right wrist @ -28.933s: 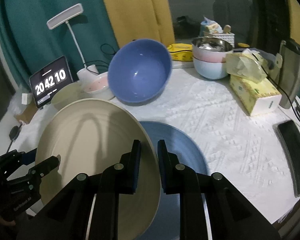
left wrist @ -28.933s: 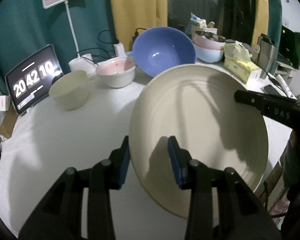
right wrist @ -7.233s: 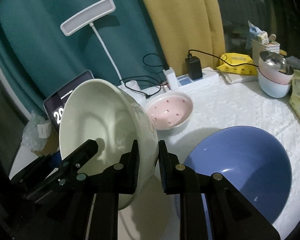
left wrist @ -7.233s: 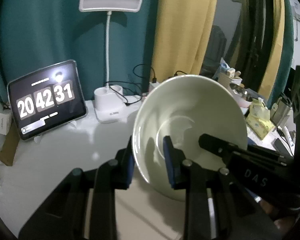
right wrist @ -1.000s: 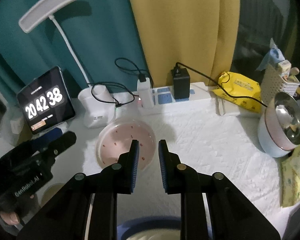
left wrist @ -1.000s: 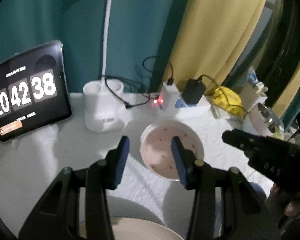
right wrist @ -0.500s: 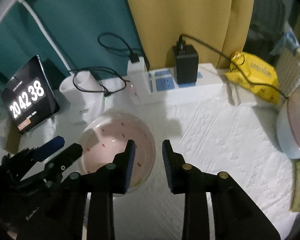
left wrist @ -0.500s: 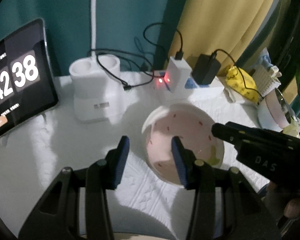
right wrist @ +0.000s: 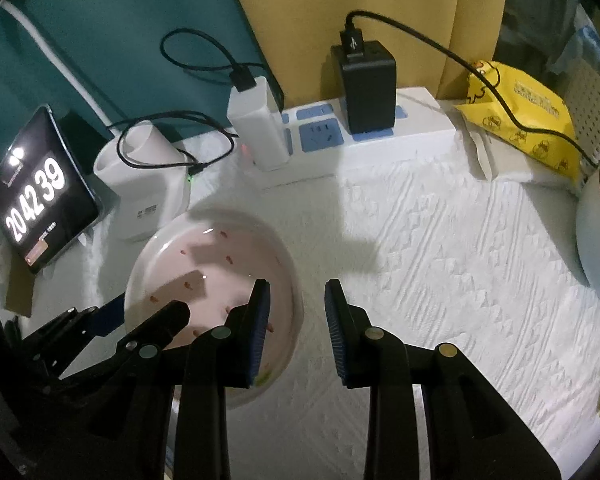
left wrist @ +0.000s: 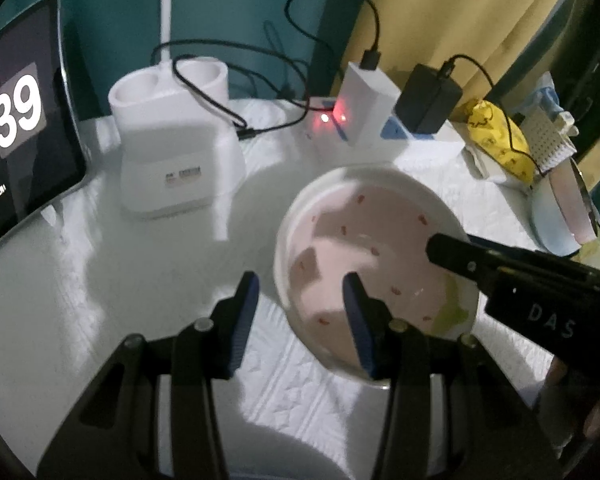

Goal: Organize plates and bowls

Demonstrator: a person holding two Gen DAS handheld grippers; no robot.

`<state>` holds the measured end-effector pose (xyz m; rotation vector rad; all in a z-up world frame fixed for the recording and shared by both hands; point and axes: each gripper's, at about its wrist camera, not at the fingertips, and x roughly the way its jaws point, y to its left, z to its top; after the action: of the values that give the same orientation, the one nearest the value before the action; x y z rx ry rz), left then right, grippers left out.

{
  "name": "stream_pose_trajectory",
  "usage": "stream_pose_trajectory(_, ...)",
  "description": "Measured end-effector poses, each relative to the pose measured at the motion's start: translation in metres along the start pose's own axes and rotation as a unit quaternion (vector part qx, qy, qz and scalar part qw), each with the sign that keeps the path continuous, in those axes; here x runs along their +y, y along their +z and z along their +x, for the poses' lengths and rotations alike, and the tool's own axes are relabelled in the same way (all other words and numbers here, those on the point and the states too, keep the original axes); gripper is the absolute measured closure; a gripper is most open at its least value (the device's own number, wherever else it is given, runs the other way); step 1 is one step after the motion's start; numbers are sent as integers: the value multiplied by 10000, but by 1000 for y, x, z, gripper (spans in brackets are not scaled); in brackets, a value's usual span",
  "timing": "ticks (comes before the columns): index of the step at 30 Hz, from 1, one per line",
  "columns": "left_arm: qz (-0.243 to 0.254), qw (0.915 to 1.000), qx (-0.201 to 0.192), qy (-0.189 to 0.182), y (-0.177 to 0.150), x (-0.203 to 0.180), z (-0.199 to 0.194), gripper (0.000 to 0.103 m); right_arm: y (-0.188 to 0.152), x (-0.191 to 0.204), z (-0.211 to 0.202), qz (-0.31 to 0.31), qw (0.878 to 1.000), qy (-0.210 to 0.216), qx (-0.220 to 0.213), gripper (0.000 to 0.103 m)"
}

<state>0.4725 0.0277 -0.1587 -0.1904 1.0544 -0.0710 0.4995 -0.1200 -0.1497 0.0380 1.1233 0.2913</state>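
A pink bowl (left wrist: 374, 248) with red specks and a white rim sits on the white tablecloth. My left gripper (left wrist: 300, 306) stands open over the bowl's left rim, one pad outside and the other above the inside. My right gripper (right wrist: 296, 314) is open over the opposite rim of the bowl (right wrist: 204, 264), its left pad above the inside and its right pad over the cloth. Neither pair of pads presses on the rim. In the left wrist view the other gripper's black finger (left wrist: 484, 266) reaches over the bowl's far side.
Behind the bowl stand a tablet clock (right wrist: 40, 192), a white lamp base (left wrist: 172, 160) and a power strip (right wrist: 380, 132) with chargers and cables. At the right are a yellow pack (right wrist: 532, 128) and stacked bowls (left wrist: 560, 216). Bare tablecloth (right wrist: 460, 260) lies right of the pink bowl.
Both grippers have come down and closer to the pink bowl, which now fills more of each view. The right gripper's jaws stand wider than a second ago.
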Motion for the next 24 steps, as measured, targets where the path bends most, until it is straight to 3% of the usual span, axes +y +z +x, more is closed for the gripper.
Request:
stream_pose_trajectory(10,12,10000,85,-23,-1,-1,5,59,5,-2,14,148,9992,198,327,73)
stream_pose_trajectory(17,36,9998,173,-84,-2,-5,12,72,7,5,21,3,9987,333,383,73)
stream_pose_trajectory(24,54,9998,181,-96,-2,-7,14,76,8,6,23,-89,9986,322,398,82)
